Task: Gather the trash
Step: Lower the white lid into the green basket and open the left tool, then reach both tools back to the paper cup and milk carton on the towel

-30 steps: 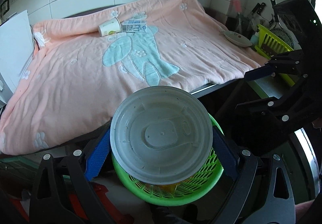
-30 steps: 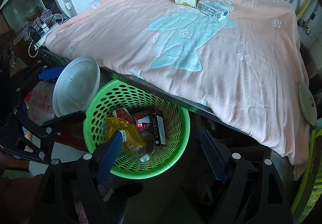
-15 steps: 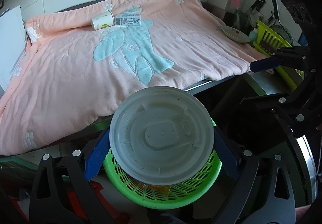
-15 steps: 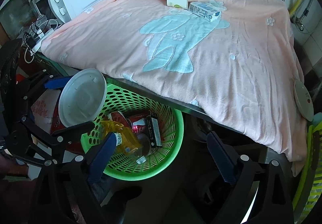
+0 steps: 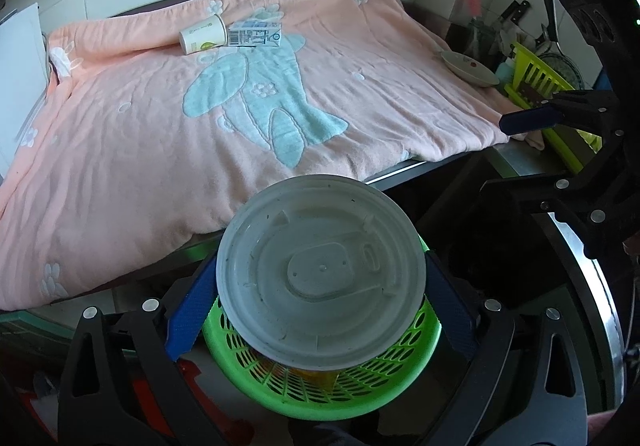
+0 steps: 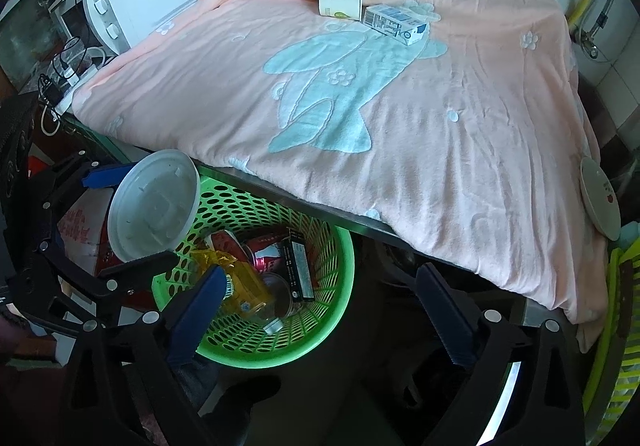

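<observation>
My left gripper [image 5: 316, 302] is shut on a round white plastic lid [image 5: 320, 274], held flat above the green basket [image 5: 404, 360]. From the right wrist view the lid [image 6: 154, 205] hangs over the left rim of the basket [image 6: 340, 278], which holds a yellow wrapper [image 6: 240, 286], a red can [image 6: 266, 256] and a dark box [image 6: 298, 270]. My right gripper [image 6: 320, 310] hangs above the basket, its jaws opening, with nothing between them. On the pink blanket [image 6: 440, 105] lie a paper cup [image 6: 340, 5] and a small carton [image 6: 396, 23] at the far side.
A white microwave [image 6: 144, 5] stands left of the blanket, with cables beside it. A small plate [image 6: 600, 201] rests at the blanket's right edge, and a yellow-green dish rack [image 5: 552, 101] stands beyond it. The counter's metal edge [image 6: 320, 205] overhangs the basket.
My right gripper's jaws have spread wider over the basket. The left gripper and its lid have barely shifted.
</observation>
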`<action>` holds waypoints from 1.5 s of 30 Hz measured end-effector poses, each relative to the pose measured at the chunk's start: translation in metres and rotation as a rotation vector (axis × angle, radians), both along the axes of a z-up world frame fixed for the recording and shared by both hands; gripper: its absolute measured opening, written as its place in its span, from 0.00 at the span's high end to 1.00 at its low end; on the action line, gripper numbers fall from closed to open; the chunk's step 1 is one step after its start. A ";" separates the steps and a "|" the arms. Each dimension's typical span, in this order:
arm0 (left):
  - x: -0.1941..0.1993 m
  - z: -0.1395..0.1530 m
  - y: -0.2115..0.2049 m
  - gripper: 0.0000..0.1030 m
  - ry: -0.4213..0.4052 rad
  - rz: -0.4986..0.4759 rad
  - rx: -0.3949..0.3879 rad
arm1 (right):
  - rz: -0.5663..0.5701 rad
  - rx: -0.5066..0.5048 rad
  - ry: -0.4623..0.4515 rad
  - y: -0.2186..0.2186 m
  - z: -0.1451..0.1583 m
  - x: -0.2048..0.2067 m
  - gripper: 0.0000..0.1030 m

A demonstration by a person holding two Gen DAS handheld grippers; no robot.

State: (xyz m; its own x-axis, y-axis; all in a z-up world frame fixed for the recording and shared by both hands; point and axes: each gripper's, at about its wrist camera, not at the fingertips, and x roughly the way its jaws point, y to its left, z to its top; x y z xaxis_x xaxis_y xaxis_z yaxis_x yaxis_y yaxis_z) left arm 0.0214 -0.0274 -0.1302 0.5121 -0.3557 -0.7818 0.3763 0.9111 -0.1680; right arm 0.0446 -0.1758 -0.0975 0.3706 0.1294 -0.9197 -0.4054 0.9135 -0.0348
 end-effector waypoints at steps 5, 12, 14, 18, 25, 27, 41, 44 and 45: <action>0.002 0.003 -0.001 0.07 -0.003 -0.002 -0.004 | -0.012 -0.003 -0.033 -0.005 0.004 0.003 0.08; 0.001 0.007 0.001 0.07 -0.014 0.000 -0.006 | 0.021 -0.031 -0.106 0.000 0.010 0.001 0.07; 0.001 0.008 0.002 0.07 -0.019 0.004 -0.004 | 0.033 -0.038 -0.117 0.003 0.009 0.001 0.07; 0.003 0.012 0.008 0.07 -0.031 0.014 0.002 | 0.031 -0.029 -0.109 0.004 0.008 0.004 0.07; 0.016 0.023 0.024 0.07 -0.055 0.038 0.022 | 0.037 -0.039 -0.091 0.007 0.005 0.018 0.07; 0.022 0.026 0.028 0.07 -0.061 0.045 0.027 | 0.037 -0.031 -0.083 0.007 0.005 0.024 0.07; 0.097 0.050 0.060 0.07 -0.115 0.092 0.061 | -0.048 0.044 -0.019 0.002 0.000 0.110 0.07; 0.118 0.052 0.065 0.07 -0.115 0.089 0.072 | -0.053 0.038 -0.006 0.005 -0.004 0.137 0.07; 0.125 0.053 0.067 0.07 -0.119 0.088 0.080 | -0.043 0.042 -0.005 0.007 -0.005 0.147 0.07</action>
State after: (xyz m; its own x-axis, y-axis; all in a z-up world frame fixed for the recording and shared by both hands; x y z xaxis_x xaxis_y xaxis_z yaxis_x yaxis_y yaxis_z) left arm 0.1464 0.0398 -0.0775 0.6290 -0.2442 -0.7381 0.3069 0.9503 -0.0528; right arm 0.1915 -0.1686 -0.1025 0.3812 0.1512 -0.9121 -0.3655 0.9308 0.0016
